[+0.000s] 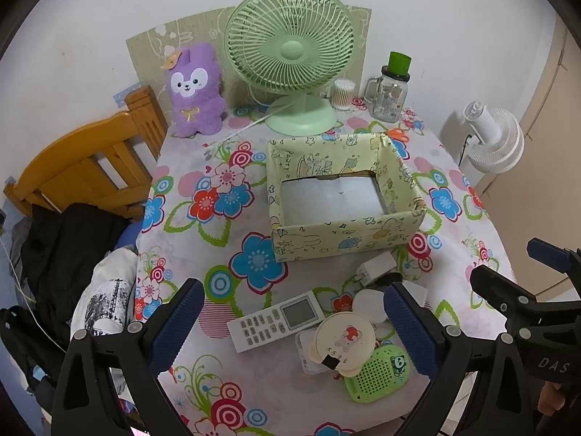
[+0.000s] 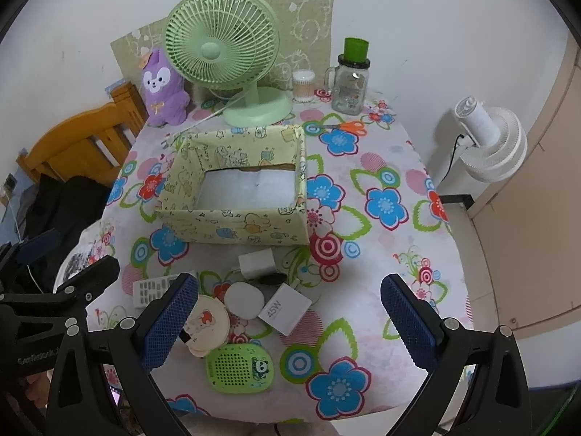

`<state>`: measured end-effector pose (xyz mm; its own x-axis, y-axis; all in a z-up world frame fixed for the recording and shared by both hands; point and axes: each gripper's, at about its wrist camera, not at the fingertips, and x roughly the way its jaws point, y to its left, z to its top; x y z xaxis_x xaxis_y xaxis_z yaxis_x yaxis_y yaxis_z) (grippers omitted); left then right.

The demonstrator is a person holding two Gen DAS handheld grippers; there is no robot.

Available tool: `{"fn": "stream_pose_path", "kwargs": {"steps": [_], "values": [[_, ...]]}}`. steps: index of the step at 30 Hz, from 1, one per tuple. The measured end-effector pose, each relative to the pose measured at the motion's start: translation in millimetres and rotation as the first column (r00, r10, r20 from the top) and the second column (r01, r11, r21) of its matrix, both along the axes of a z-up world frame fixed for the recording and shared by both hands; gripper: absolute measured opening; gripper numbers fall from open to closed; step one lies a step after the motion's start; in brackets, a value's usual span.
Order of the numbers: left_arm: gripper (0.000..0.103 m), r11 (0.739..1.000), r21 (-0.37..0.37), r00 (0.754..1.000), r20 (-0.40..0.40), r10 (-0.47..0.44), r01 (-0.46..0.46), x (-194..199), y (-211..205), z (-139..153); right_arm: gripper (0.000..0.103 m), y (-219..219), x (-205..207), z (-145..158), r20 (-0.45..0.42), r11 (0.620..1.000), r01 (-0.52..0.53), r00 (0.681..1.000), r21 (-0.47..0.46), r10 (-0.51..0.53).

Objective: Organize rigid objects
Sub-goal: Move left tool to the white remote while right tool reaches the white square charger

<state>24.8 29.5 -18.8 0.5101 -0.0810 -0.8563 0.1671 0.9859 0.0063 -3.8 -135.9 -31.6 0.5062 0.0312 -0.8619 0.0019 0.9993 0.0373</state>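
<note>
On the flowered table (image 1: pixel 454 239), near its front edge, the things I must sort lie in a loose cluster. Going left to right: a white remote control (image 1: pixel 276 319) lies flat; just beside it a round cream lid with a cartoon print (image 1: pixel 343 339) rests partly over a clear plastic case (image 1: pixel 303 354) and touches a green speaker with a panda (image 1: pixel 377 372). Behind these sit a plain white round disc (image 2: pixel 244 299), a white plug adapter (image 1: pixel 376 267) and a white 45W charger block (image 2: pixel 285 309).

Toward the middle of the table stands an open box covered in pale green cartoon paper (image 1: pixel 345 239). Nothing lies inside it; only its white lining shows.

Along the far edge stand a purple plush toy (image 1: pixel 196 91), a green desk fan (image 1: pixel 290 58), a small tub of cotton swabs (image 1: pixel 343 92) and a glass mug jar with a green cap (image 1: pixel 392 91); what the jar holds I cannot tell.

My left gripper (image 1: pixel 294 327) hovers over the remote and lid with its jaws spread wide, holding nothing. My right gripper (image 2: pixel 288 321) hangs over the charger side, jaws likewise apart and empty.
</note>
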Motion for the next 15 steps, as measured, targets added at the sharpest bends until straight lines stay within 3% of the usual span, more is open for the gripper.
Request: {"fn": "stream_pose_path", "kwargs": {"steps": [15], "values": [[0.100,0.999,0.037,0.996,-0.079,-0.031,0.034,20.0,17.1,-56.0,0.101,10.1,20.1,-48.7,-0.045,1.000,-0.011,0.999,0.005,0.011]]}}
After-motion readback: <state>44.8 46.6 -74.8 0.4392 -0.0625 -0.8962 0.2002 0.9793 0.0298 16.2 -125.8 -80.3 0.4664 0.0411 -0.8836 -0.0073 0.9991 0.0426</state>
